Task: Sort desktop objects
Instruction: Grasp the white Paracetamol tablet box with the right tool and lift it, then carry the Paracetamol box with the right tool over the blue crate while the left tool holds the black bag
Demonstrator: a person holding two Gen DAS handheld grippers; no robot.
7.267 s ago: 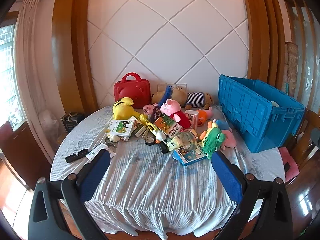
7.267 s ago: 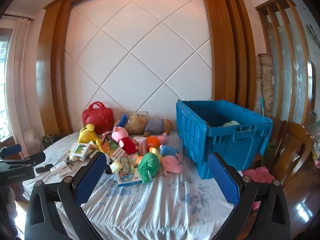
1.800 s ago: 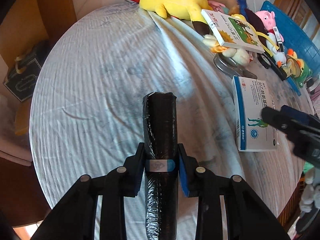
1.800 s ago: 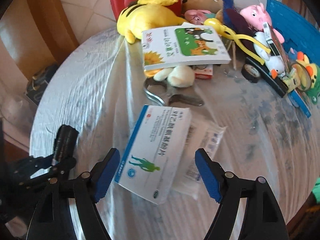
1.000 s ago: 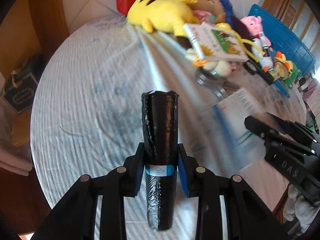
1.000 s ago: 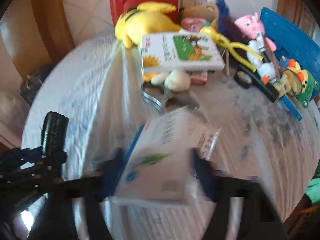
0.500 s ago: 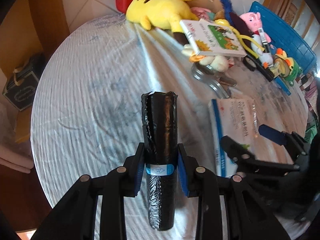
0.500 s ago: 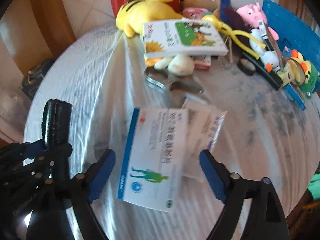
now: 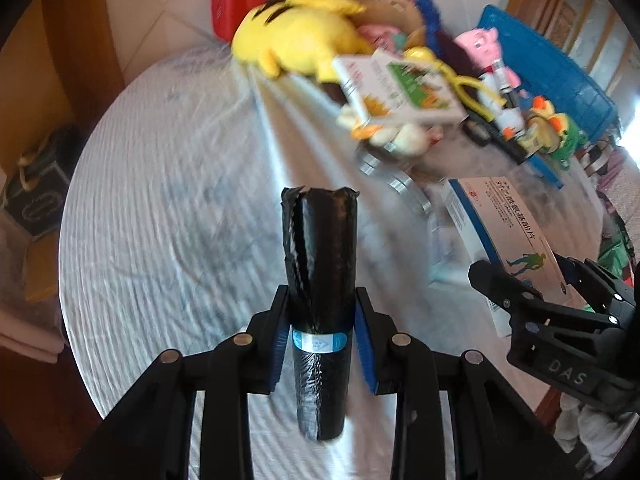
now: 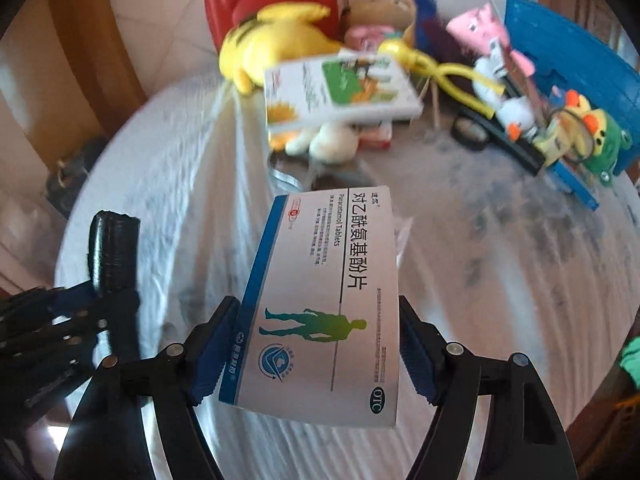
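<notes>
The right hand-held gripper (image 10: 318,348) is closed across the width of one pill box (image 10: 320,304), which juts forward along the fingers, its long axis pointing away toward the pile. The box looks clear of the desk (image 10: 500,280), though I cannot be sure its far end is off the cloth. The left hand-held gripper (image 9: 320,336) is clamped on one black roll (image 9: 318,280), also lying lengthwise between the fingers, with a blue band at the grip. The two grippers sit side by side at the near edge, the roll to the left of the box.

The move ahead turns on the blue crate (image 10: 572,64): it stands at the far right, beyond the toys, so the right gripper is the nearer one and would carry right and forward.

Further out I count one yellow plush (image 10: 272,52), one red bag (image 10: 272,0), one pink pig (image 10: 476,28), one green frog (image 10: 600,136) and one book (image 10: 340,88) propped on the heap.
</notes>
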